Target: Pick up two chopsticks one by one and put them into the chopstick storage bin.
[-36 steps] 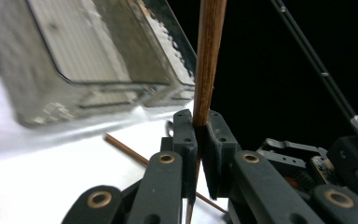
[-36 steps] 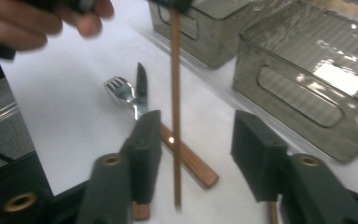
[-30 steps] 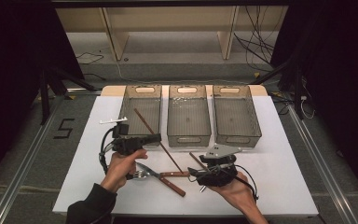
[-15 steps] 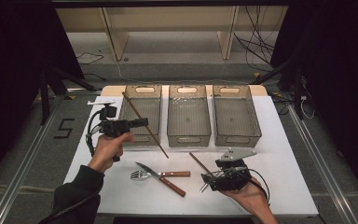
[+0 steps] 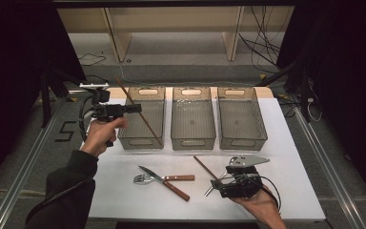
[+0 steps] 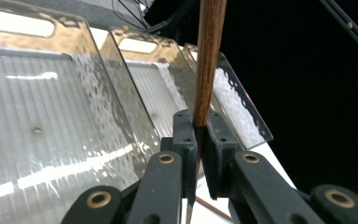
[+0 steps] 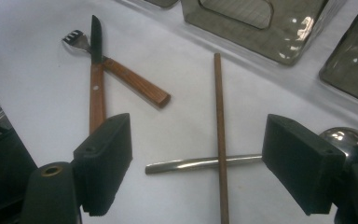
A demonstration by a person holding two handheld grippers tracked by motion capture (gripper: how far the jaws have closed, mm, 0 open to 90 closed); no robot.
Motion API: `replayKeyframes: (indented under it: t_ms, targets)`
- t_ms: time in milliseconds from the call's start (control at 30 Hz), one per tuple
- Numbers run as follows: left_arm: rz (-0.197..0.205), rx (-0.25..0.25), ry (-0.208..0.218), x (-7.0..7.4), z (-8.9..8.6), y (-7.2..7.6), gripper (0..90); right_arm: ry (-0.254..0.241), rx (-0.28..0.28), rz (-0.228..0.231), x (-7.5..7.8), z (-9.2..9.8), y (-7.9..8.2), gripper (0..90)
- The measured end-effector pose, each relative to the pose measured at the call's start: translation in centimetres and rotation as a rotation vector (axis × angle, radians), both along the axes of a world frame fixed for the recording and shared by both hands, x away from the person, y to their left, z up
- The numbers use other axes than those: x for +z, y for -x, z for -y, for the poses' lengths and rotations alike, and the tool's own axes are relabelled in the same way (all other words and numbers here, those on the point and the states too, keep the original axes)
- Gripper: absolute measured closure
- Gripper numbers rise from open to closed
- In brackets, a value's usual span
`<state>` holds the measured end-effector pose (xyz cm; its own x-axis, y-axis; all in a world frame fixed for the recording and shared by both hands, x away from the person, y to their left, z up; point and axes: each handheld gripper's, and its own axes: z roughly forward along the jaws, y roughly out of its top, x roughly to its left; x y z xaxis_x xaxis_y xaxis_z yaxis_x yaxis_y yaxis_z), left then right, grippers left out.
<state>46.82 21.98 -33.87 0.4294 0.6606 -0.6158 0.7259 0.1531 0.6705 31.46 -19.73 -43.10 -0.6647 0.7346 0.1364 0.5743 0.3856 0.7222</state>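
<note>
My left gripper [image 5: 137,109] [image 6: 196,128] is shut on a brown wooden chopstick [image 5: 143,117] [image 6: 209,56], which it holds slanted above the left clear bin [image 5: 140,140]. A second chopstick [image 5: 204,167] [image 7: 220,140] lies on the white table, crossing a metal spoon's handle [image 7: 191,164]. My right gripper [image 5: 218,187] [image 7: 199,154] hovers low over that crossing. Its jaws have just been opening and stand wide, with the chopstick and the spoon handle between them, untouched.
A middle bin [image 5: 193,138] and a right bin [image 5: 242,138] stand beside the left one. A wood-handled knife [image 5: 169,183] [image 7: 95,79] and fork [image 5: 145,179] [image 7: 130,81] lie crossed at the table's front middle. The spoon's bowl [image 7: 349,140] is by my right jaw.
The left gripper has lifted the chopstick up and back to the left, toward the left bin. The right gripper has shifted slightly right and toward the front edge, and its jaws have widened.
</note>
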Motion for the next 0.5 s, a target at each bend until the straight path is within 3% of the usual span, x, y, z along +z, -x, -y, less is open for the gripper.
replayKeyframes:
  t_ms: [167,300,500]
  targets:
    - [-0.008,0.036,0.002,0.2,-0.6,-1.5,84.1,-0.008,0.0,0.0,-0.1,0.2,0.1,22.8]
    - [-0.013,0.062,-0.031,0.1,-0.6,-2.4,84.1,-0.017,-0.004,0.004,-0.1,0.3,0.3,21.7]
    - [-0.029,0.092,-0.044,-0.4,-0.6,-3.7,84.0,-0.016,-0.005,0.004,0.0,0.5,0.5,21.6]
